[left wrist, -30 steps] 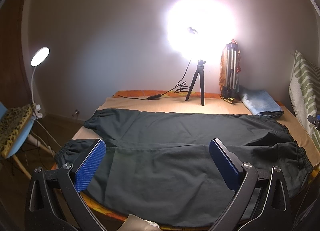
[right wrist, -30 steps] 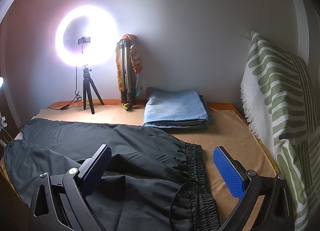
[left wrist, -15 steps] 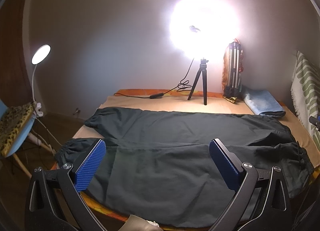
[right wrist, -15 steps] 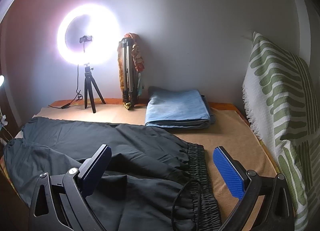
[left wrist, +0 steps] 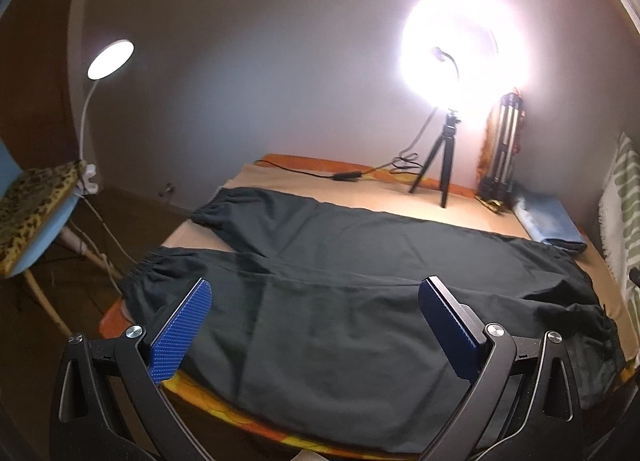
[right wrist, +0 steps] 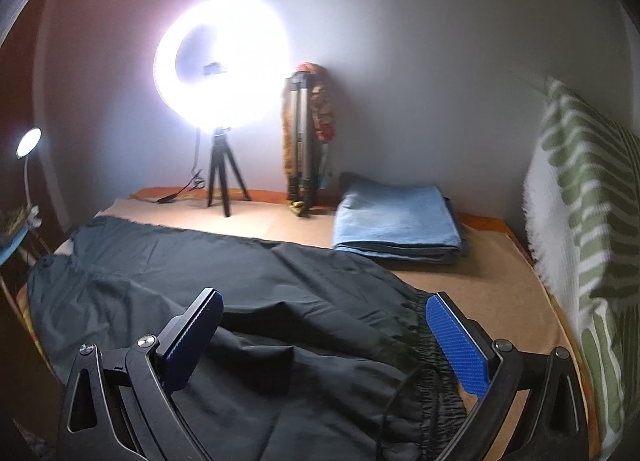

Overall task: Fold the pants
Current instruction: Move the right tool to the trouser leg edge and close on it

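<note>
The left tongs [left wrist: 314, 327] are spread wide with nothing between the blue pads, poised above the near leg of the pants [left wrist: 360, 293]. The right tongs [right wrist: 324, 335] are likewise wide open and hold nothing, hanging over the waist end, where the gathered elastic waistband [right wrist: 430, 377] lies just under the right pad.

The dark pants lie flat and lengthwise on the tabletop [right wrist: 492, 281], which is covered in a tan cloth. The two cuffs reach the left edge, the waistband points toward the right edge, and the near leg runs along the front edge. The legs lie side by side, slightly apart at the cuffs.

Along the back edge stand a lit ring light [right wrist: 222, 65] on a small tripod, a folded tripod [right wrist: 302, 141] against the wall, and a folded blue cloth [right wrist: 396, 221] near the back right corner. A striped green-and-white cloth [right wrist: 580, 197] hangs at the right edge.
</note>
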A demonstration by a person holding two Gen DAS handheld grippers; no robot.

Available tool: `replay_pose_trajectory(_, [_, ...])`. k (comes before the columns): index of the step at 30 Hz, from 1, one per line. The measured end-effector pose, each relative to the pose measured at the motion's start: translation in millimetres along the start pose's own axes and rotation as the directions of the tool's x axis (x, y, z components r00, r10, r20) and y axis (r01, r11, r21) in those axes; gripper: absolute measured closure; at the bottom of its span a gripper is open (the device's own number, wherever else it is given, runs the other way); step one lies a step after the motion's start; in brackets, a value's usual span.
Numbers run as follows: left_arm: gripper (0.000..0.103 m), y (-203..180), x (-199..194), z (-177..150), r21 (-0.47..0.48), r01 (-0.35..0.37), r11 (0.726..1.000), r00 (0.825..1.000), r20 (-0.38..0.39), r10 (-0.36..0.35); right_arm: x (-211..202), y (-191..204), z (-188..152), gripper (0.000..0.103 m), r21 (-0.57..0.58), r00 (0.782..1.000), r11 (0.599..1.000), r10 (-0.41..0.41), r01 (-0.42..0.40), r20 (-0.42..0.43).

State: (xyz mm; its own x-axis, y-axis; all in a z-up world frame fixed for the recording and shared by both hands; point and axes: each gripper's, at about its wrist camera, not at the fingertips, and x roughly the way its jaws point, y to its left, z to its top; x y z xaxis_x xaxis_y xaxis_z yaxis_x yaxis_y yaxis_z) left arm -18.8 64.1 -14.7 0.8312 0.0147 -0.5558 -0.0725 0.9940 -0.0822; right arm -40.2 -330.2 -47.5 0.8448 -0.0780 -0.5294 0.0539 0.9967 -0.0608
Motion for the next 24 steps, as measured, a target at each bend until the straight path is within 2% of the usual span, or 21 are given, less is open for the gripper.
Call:
replay_pose_trajectory(6, [0.000,32.6,-3.3,11.6,-0.043,-0.019,0.999,1.000,0.011,0.020,0.8,20.6,-0.7,0.000,-0.052,0.997,0.995,0.080,-0.080,0.005])
replay_pose_trajectory(11, [0.002,61.4,-11.8,13.4,0.011,-0.124,0.992,0.992,0.017,0.124,-1.3,38.7,-9.4,0.000,-0.104,0.984,0.978,0.181,-0.180,-0.004])
replay_pose_trajectory(14, [0.007,86.5,-9.2,7.8,-0.011,-0.169,0.985,0.986,-0.011,0.169,-2.7,51.4,-19.6,0.000,-0.152,0.975,0.963,0.218,-0.221,-0.037])
replay_pose_trajectory(18, [0.011,115.4,-0.5,-4.9,-0.054,-0.198,0.979,0.979,-0.054,0.195,-2.0,69.6,-34.7,0.000,-0.233,0.971,0.943,0.223,-0.238,-0.087])
replay_pose_trajectory(24, [0.017,137.8,16.7,-7.3,-0.103,-0.202,0.974,0.977,-0.092,0.192,7.3,75.7,-33.3,0.002,-0.255,0.968,0.937,0.211,-0.239,-0.134])
